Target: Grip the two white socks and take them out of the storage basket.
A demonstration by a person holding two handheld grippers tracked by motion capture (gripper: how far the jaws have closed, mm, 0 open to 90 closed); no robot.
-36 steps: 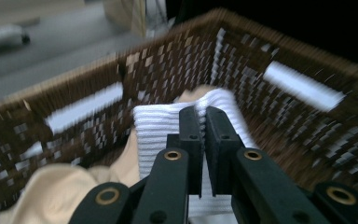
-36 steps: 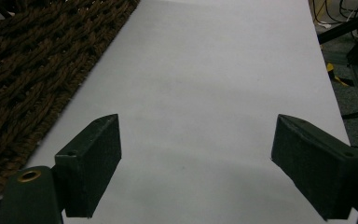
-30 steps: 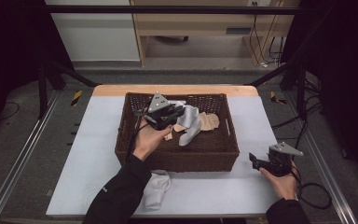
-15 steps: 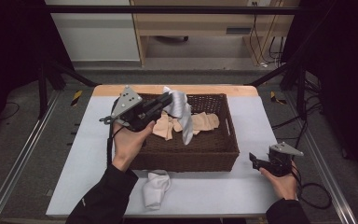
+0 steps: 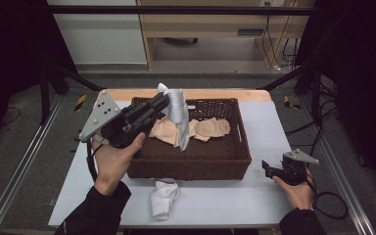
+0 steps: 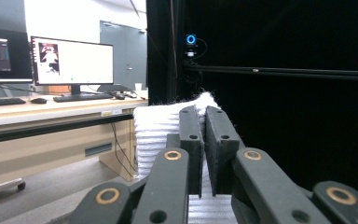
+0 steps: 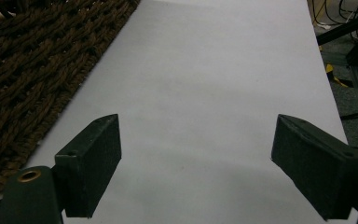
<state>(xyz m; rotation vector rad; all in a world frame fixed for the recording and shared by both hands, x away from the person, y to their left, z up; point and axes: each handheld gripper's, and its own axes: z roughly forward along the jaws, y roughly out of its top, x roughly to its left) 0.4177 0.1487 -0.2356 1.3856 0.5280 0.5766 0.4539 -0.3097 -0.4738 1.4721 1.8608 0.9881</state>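
The left gripper (image 5: 162, 100), jaws clamped on a grey sock (image 5: 178, 115), should swing toward seven o'clock, clearing the basket (image 5: 191, 159). The right gripper (image 5: 269, 170) rests, jaws apart.

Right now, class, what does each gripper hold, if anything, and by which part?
The left gripper is shut on a grey ribbed sock, pinching its upper end so the rest hangs over the wicker basket. The right gripper is open and holds nothing.
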